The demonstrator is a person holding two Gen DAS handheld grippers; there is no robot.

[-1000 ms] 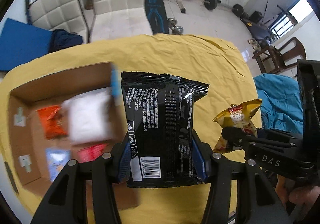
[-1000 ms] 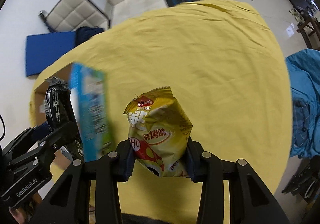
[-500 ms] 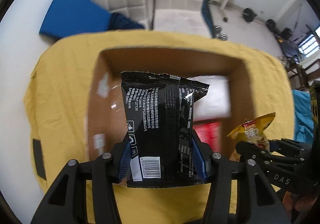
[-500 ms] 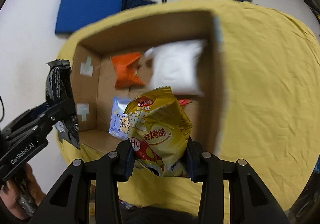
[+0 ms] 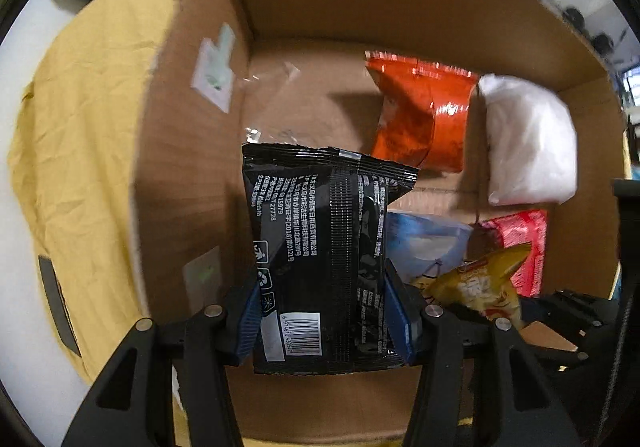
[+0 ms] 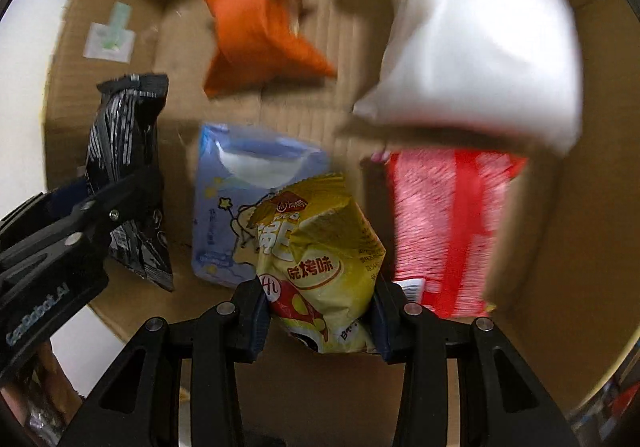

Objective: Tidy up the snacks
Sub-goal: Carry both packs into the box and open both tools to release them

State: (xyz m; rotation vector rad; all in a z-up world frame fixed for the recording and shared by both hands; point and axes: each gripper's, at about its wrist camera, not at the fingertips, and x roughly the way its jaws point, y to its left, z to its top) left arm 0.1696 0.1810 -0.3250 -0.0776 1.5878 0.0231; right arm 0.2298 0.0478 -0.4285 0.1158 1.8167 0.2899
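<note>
Left wrist view: your left gripper jaws pinch the black packet over the box's left wall; right gripper jaws pinch the yellow chips above the near edge, ready to drop.

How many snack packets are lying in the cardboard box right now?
4 on the box floor: orange packet, white packet, red packet, pale blue packet. The black packet and yellow packet remain clamped in claws above. Others may be hidden.
</note>
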